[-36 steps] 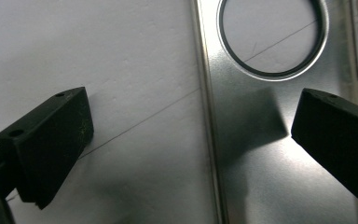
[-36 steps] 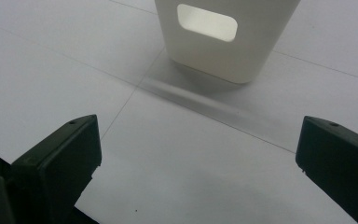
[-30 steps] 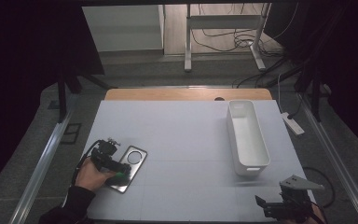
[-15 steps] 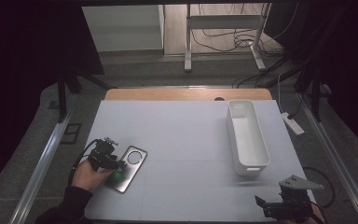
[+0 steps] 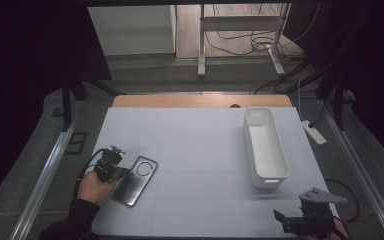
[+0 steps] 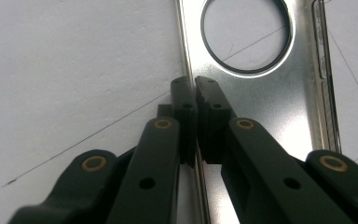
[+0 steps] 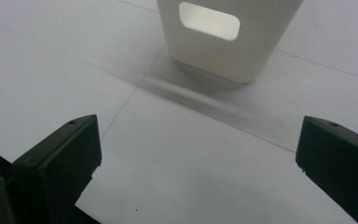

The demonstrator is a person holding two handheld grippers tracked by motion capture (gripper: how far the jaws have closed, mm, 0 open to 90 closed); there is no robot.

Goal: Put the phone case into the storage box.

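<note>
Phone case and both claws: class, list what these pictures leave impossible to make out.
- Phone case: in the left gripper view its near end runs off the bottom edge behind the left claw.
- Right claw: in the high view, too dark and small to judge its opening.
- White bin: the right gripper view cuts off its top, hiding the inside.

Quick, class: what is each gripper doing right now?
Left gripper: has just been closing, now shut on the silver phone case's edge.
Right gripper: open, holding nothing.

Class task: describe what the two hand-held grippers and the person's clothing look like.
Both grippers are black. The left gripper has two slim jointed jaws with brass-coloured rivets and a black cable looping behind it. The right gripper carries a grey three-cornered plate on top. The person wears a dark sleeve.
</note>
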